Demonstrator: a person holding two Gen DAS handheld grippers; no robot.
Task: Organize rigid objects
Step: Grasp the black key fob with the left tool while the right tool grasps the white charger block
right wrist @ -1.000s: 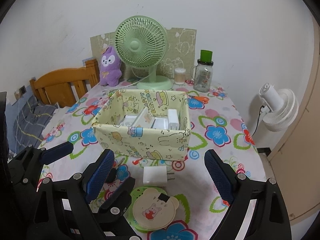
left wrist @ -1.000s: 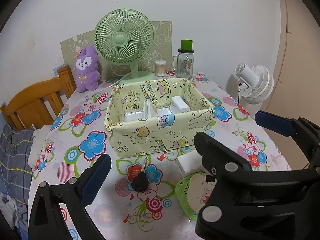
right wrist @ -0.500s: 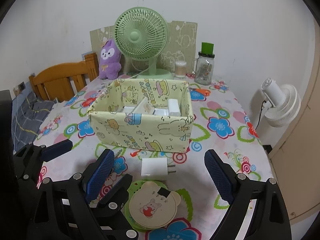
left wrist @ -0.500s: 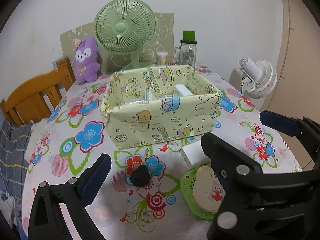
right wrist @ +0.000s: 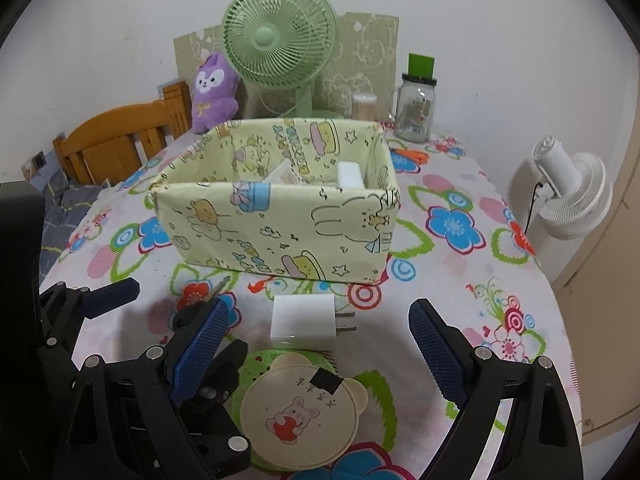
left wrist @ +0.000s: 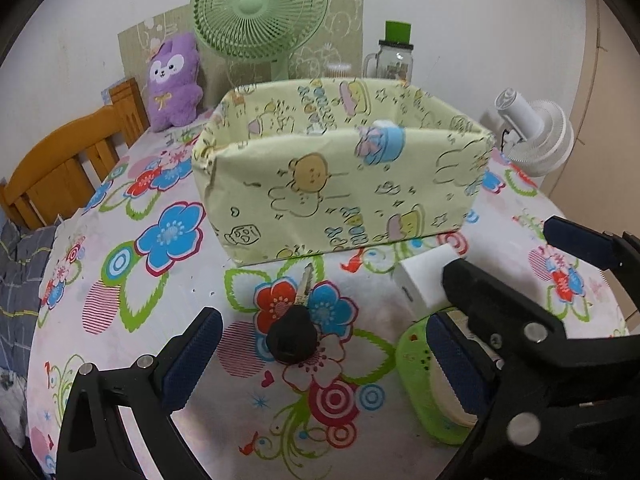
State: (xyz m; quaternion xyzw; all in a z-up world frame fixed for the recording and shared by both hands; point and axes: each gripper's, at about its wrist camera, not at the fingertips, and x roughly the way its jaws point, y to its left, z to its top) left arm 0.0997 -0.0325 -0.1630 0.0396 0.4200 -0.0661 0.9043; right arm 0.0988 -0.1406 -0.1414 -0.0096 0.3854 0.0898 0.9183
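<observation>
Both hand-held grippers, left (left wrist: 324, 356) and right (right wrist: 316, 356), open, empty. Black key (left wrist: 294, 334), white charger (right wrist: 303, 317) before fabric box (right wrist: 280, 224), on table (right wrist: 460, 280).

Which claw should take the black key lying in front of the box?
Left. The black key lies just ahead of the open left claw, roughly between its fingers. The open right claw faces the white charger instead, beside the key.
</observation>
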